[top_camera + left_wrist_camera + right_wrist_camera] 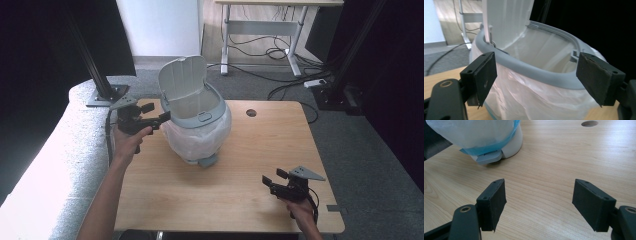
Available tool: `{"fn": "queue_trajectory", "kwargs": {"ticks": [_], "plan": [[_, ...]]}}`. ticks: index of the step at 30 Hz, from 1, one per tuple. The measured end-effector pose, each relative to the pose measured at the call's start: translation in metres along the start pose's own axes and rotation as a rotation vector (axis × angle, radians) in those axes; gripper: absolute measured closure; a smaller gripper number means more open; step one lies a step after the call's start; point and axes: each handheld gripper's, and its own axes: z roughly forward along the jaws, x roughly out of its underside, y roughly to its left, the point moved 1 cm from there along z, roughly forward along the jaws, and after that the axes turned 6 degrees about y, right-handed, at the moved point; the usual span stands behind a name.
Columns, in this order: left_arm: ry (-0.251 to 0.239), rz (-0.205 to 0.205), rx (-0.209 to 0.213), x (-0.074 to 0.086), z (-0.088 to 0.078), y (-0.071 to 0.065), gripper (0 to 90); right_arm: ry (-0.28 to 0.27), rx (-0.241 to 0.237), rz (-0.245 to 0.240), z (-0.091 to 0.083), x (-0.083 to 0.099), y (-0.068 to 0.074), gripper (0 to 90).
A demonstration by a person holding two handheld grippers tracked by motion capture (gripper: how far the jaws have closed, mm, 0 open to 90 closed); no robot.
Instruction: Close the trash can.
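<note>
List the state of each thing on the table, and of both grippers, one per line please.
bin lid: open, standing upright at the back of the bin.
bin: upright on the table, a white bag lining it and folded over the outside.
grey rim ring: seated on the bin's top, over the bag.
pedal: at the bin's base, nothing pressing it.
left gripper: open, beside the rim.
right gripper: open, holding nothing, above the table.
</note>
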Motion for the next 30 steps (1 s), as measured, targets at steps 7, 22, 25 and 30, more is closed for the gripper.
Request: {"fn": "queue_trajectory", "kwargs": {"ticks": [7,22,25,30], "plan": [[-0.001,0.004,-0.011,-0.015,0.01,0.009,16.9,0.008,0.0,0.001,0.002,0.002,0.001,26.5],[-0.009,-0.013,0.016,-0.037,0.032,0.03,17.1,0.004,0.006,0.006,0.001,0.001,0.0,26.4],[-0.015,-0.001,0.019,-0.044,0.033,0.028,17.8,0.008,0.007,0.009,0.002,0.002,-0.001,26.4],[-0.014,0.017,0.016,-0.052,0.036,0.025,17.9,0.011,0.006,0.008,0.002,0.002,-0.001,26.4]]}}
